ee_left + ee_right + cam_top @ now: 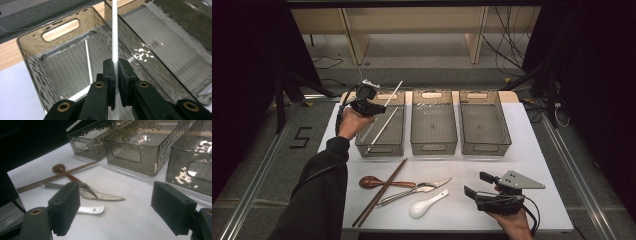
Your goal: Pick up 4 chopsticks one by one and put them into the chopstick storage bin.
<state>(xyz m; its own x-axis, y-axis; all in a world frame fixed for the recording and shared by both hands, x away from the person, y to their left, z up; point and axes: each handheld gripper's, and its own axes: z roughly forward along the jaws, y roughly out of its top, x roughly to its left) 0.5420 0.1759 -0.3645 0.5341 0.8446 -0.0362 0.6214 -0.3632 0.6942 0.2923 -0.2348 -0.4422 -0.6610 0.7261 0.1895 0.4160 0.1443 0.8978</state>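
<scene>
Chopstick (114, 30), white and thin, is clamped in our left gripper (116, 75) above the left bin (30, 57); light, stiff, slippery, so we grip mid-shaft. Right gripper (120, 207) is wide open, empty.

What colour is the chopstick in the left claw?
White chopstick; clearest in the left gripper view.

We hold the left gripper (368, 100) raised at the far left of the table, arm extended forward in a dark sleeve, its jaws closed. We hold the right gripper (476, 186) low at the near right edge, pointing left, its jaws spread wide apart with nothing between the pads (64, 208).
</scene>
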